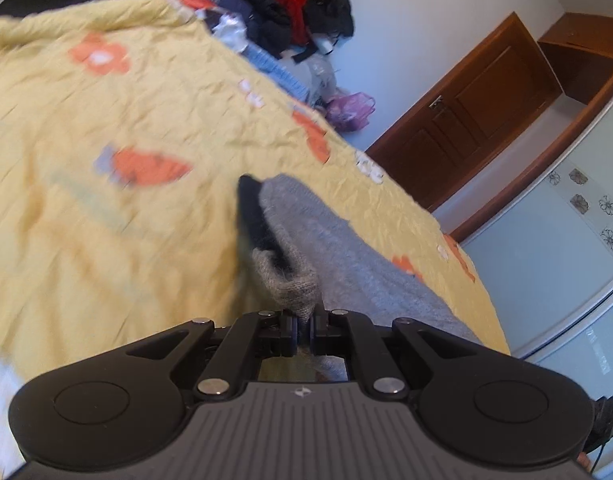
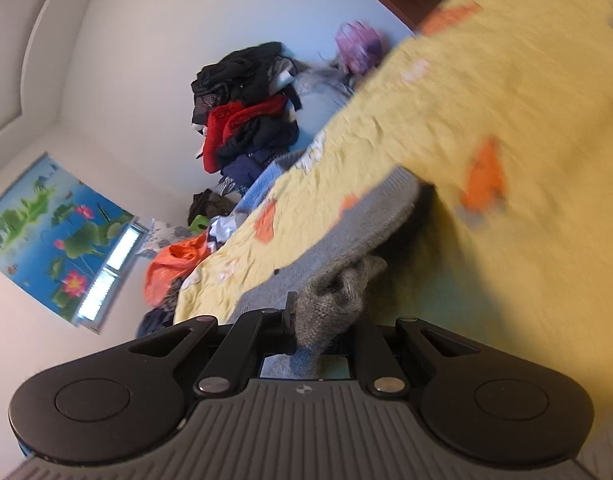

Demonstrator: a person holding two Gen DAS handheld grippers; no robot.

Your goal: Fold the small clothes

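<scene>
A small grey knitted garment with a black lining [image 1: 346, 248] lies on the crumpled yellow quilt printed with orange flowers and carrots [image 1: 106, 220], which serves as the landmark here. The garment sits near the quilt's edge closest to the brown wooden door [image 1: 474, 108], well apart from the heap of dark and red clothes [image 1: 290, 4] at the quilt's far end.

The left gripper [image 1: 303, 326] has its jaws drawn nearly together on a bunched fold of the grey knit, which stands up off the quilt in front of it, the black lining showing along the raised edge. In the right wrist view, the right gripper [image 2: 322, 326] is likewise pinched tight on a wad of the same grey knit [image 2: 338, 292], with the rest of the cloth trailing away across the quilt. Both views are smeared by motion, so the garment's exact outline and type cannot be told.

As a judgement, the knit looks soft, light and limp: it will sag and stretch between the two grips instead of holding a line, and the fuzzy wool should give the pads good friction, so slipping seems unlikely. The thick double layer will make bulky, springy folds that need pressing flat against the quilt. The best holds are probably at a hem or at two matching corners, taking both layers together, not mid-cloth bunches like these, which tend to drag the fabric into a crooked crease.
</scene>
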